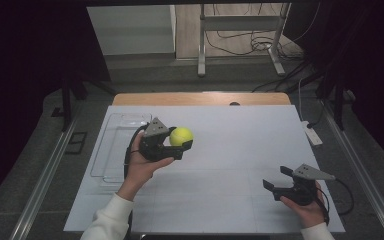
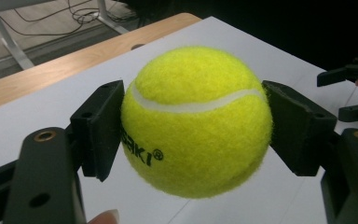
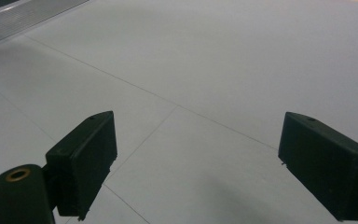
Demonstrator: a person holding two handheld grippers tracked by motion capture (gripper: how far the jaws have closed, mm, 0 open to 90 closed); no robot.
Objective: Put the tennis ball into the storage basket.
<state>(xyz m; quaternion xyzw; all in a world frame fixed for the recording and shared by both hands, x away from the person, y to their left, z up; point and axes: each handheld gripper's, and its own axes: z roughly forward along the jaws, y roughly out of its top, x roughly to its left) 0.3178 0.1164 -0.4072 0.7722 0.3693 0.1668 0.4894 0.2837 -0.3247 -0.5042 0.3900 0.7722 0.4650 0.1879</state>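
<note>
Above the mat (image 1: 220,165), left gripper (image 1: 184,145) pinching tennis ball (image 1: 181,135) mid-carry, right gripper (image 1: 276,179) spread idle; next likely: clear bin (image 1: 111,150), release gently.

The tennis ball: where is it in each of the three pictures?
High view: the ball is left of centre, held in the left gripper above the white table.
Left gripper view: the ball sits mid-picture, clamped between the two black jaws.
Right gripper view: open jaws over bare table.
Shared landmark: the white table top.

Left gripper (image 1: 182,145) raised, jaws clamped; right gripper (image 1: 276,179) apparently low, jaws wide.
</note>
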